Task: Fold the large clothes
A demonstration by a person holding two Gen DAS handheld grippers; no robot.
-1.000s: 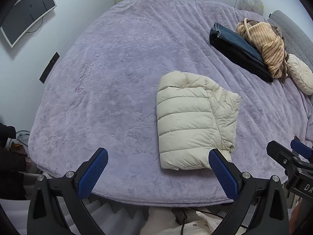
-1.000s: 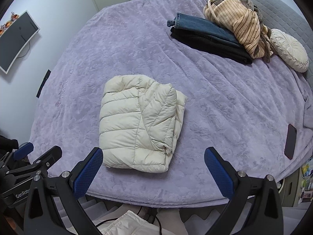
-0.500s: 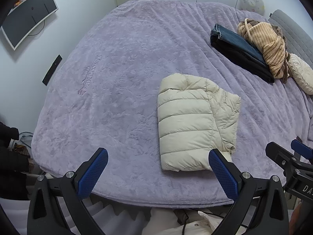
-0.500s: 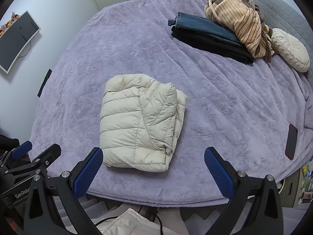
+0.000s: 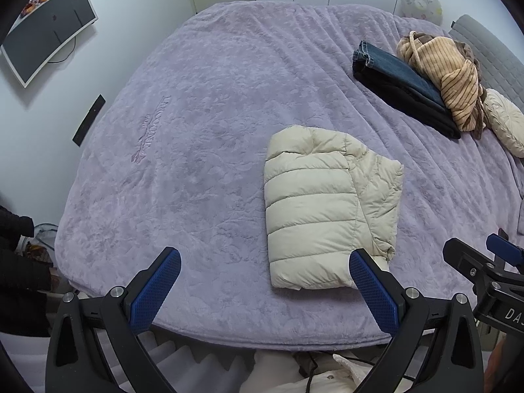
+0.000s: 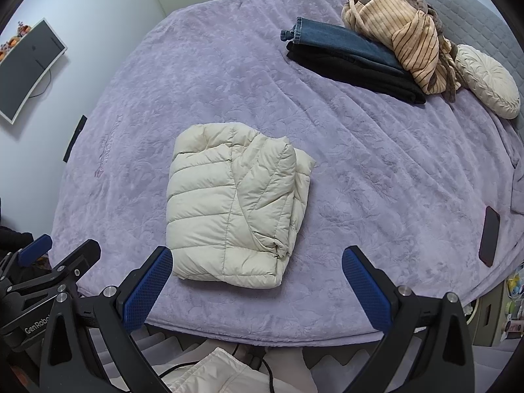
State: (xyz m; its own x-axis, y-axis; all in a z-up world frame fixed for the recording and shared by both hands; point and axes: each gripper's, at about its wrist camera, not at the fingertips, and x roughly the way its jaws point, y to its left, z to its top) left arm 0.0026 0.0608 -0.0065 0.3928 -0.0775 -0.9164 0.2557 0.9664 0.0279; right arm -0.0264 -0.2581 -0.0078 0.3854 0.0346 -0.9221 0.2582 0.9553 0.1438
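The cream puffer jacket [image 5: 330,209] lies folded into a compact block on the purple bed cover [image 5: 203,124], near the front edge. The left claw [image 5: 265,290] and right claw [image 6: 257,288] are both spread wide and empty, above the bed's edge. Folded jeans [image 6: 340,44] on a black garment [image 6: 357,72], a striped top [image 6: 406,41], a round cushion [image 6: 488,80] and a phone [image 6: 489,235] also rest on the bed.

Right gripper [image 6: 257,286] wide apart, empty — folded puffer jacket [image 6: 234,203] on bedspread [image 6: 360,170].
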